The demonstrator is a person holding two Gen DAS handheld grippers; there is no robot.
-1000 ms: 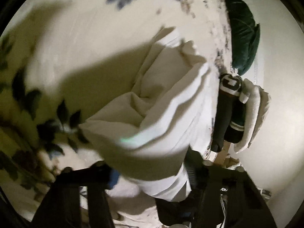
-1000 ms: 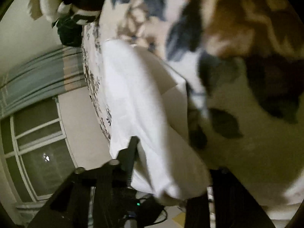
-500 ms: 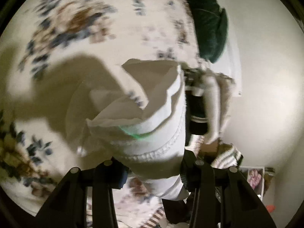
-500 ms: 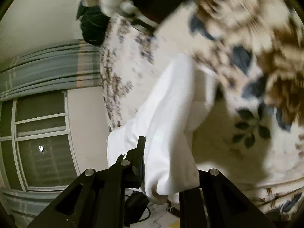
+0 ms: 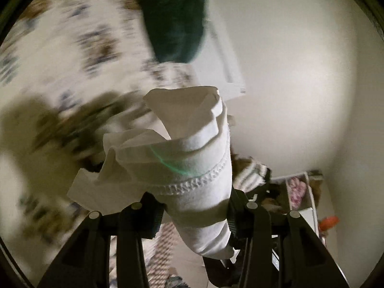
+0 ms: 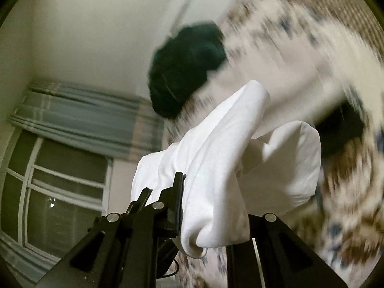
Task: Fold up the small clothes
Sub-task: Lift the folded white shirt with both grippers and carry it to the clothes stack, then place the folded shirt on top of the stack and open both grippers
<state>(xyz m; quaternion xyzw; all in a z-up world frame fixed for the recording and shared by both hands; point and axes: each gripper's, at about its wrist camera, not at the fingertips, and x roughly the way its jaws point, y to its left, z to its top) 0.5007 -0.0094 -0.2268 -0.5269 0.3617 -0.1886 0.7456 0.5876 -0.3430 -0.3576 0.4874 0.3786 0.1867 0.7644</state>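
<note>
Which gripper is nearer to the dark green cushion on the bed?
Neither clearly: left gripper and right gripper both grip the white garment, apart from the cushion.

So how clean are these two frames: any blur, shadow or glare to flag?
Left wrist: floral bedspread smeared by motion, dark shadow across it, white garment sharp with a green flare streak. Right wrist: bedspread and dark green cushion streaked, garment crisp; fisheye bends the window frame.
</note>
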